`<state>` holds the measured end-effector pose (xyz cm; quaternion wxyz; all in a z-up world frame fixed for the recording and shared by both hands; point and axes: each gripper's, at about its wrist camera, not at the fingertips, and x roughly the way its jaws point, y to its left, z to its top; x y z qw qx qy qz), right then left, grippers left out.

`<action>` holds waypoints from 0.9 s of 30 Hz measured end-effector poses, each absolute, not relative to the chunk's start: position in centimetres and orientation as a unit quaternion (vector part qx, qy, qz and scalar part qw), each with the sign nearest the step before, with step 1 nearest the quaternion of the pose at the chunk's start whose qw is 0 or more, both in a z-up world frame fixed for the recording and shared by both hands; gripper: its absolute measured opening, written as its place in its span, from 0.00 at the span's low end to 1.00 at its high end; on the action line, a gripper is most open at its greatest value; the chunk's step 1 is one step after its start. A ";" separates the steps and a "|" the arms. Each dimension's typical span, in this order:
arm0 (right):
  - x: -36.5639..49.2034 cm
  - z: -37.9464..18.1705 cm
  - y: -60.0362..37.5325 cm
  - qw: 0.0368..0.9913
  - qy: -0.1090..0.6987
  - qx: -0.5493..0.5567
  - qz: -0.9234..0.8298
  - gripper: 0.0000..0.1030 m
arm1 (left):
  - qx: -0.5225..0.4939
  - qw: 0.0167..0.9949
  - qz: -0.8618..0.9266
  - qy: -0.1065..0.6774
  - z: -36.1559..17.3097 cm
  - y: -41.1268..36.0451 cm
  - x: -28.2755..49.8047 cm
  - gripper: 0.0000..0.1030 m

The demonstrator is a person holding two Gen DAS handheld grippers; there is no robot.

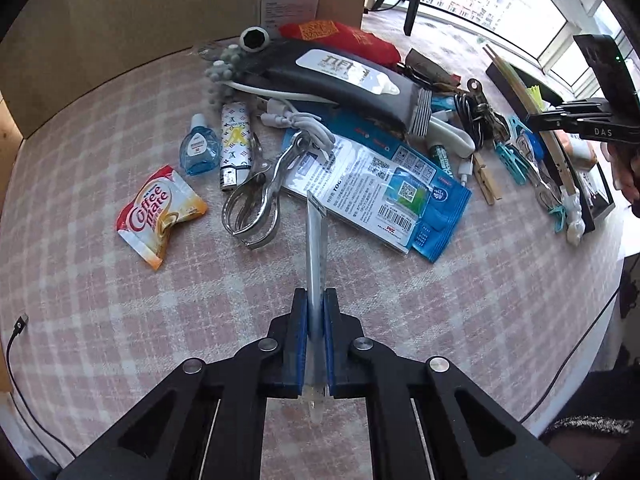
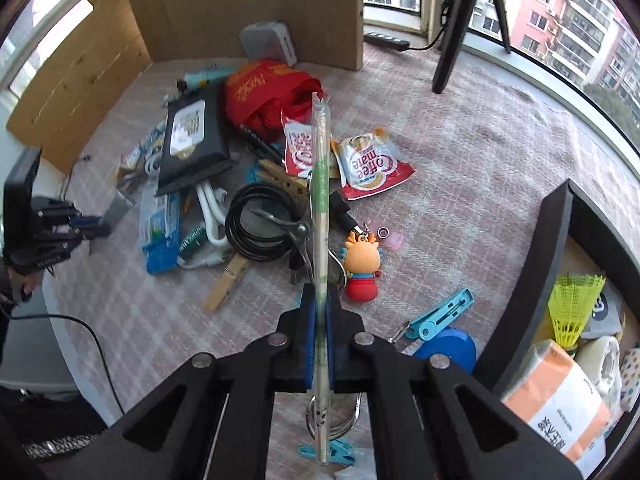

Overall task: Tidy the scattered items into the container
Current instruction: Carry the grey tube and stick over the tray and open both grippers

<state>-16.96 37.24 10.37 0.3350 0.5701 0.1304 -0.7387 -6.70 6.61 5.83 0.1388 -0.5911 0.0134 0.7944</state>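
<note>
Chopsticks [image 2: 321, 200] in their clear wrapper sit clamped in my right gripper [image 2: 320, 320], running up the middle of the frame, held by the lower half so the long end stays clear of the clutter. The container [image 2: 552, 248] is at the right edge, already holding a shuttlecock [image 2: 572, 304], so that's probably where they go. My left gripper [image 1: 316, 320] is squeezed on a thin clear-wrapped stick [image 1: 316, 248] of some kind, lifted above the pile at upper center. Coffee mate sachet [image 1: 160, 216] lies alone at left.

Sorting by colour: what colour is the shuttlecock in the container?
Yellow shuttlecock, clearest in the right wrist view.
</note>
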 end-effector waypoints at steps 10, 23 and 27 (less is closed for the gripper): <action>-16.9 15.9 45.8 0.283 0.007 0.546 -0.788 0.04 | -0.545 0.195 0.815 -0.037 10.5 11.6 -8.4 0.06; -16.2 16.2 67.4 0.067 -0.047 0.560 -0.824 0.04 | -0.483 0.367 0.795 -0.018 16.1 32.9 -14.0 0.06; -16.5 15.6 70.9 0.042 -0.069 0.564 -0.822 0.04 | -0.465 0.403 0.788 0.001 17.8 39.6 -14.8 0.06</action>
